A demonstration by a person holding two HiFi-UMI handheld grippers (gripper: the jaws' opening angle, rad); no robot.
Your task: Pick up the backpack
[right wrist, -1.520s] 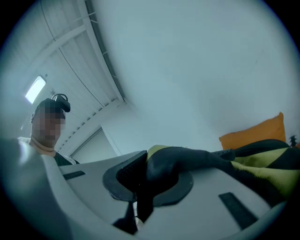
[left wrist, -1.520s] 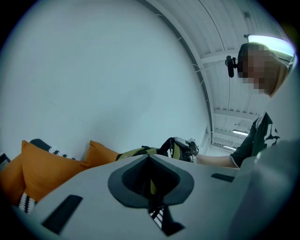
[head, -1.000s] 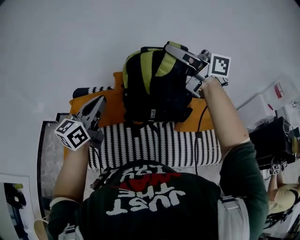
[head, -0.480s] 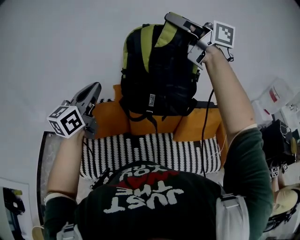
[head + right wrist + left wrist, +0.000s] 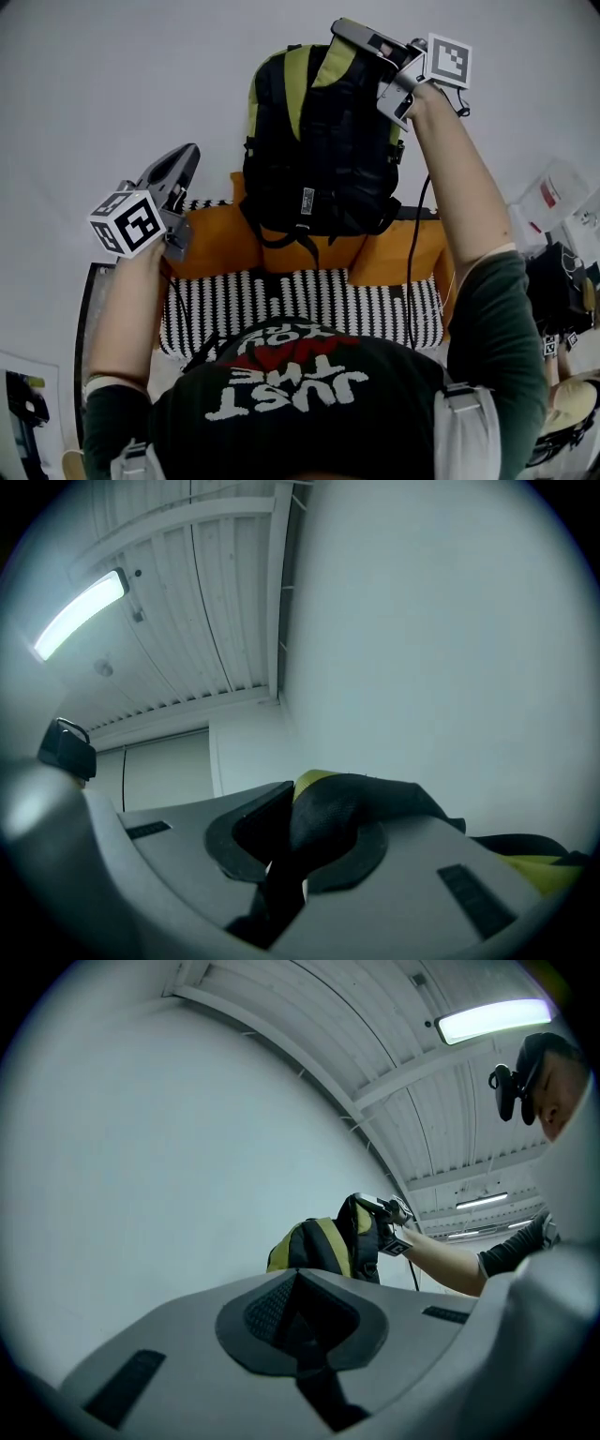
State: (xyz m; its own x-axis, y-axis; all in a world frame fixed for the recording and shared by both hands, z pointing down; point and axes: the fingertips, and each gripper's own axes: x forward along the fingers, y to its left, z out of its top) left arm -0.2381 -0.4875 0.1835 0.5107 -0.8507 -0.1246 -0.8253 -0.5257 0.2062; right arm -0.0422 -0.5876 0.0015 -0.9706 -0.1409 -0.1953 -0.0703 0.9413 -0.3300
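Black-green backpack [image 5: 319, 141] hangs high.
Our R gripper [image 5: 341, 29] pinches its top strap [image 5: 347, 808] to lift; L gripper [image 5: 188, 157] closed, empty.

Orange cushions [image 5: 211, 246] lie against the white wall [image 5: 112, 84] ahead of me. A black-and-white striped cushion [image 5: 309, 305] sits just on my side of them, touching them. A black cable [image 5: 410, 281] runs down across both on my right. Overhead, a long ceiling lamp [image 5: 492, 1018] is lit.
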